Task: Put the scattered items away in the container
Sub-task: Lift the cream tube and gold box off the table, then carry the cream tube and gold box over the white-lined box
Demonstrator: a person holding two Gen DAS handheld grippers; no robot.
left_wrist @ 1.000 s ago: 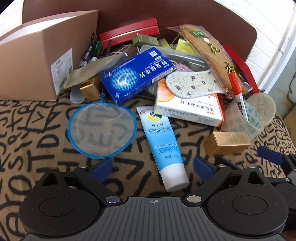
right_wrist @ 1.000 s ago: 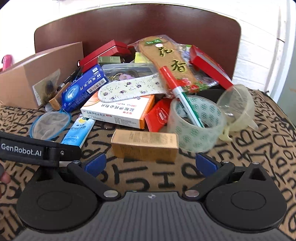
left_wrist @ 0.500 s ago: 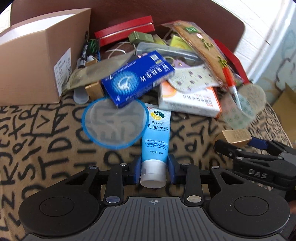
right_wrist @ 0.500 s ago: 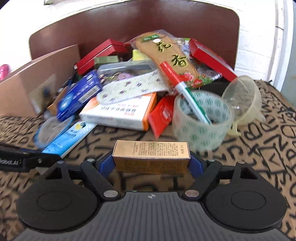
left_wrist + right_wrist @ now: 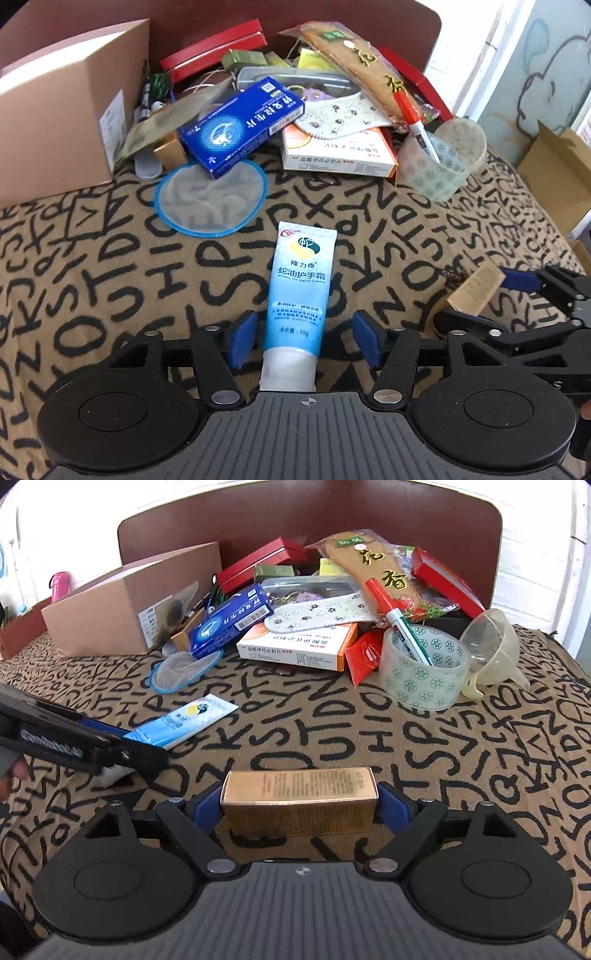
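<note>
Gold box [image 5: 299, 805] — right claw [image 5: 300, 805] clamped

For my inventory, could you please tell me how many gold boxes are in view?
2. One gold box sits between the right gripper's fingers; a second gold box is wedged beside the blue box in the pile. Others may be hidden.
</note>
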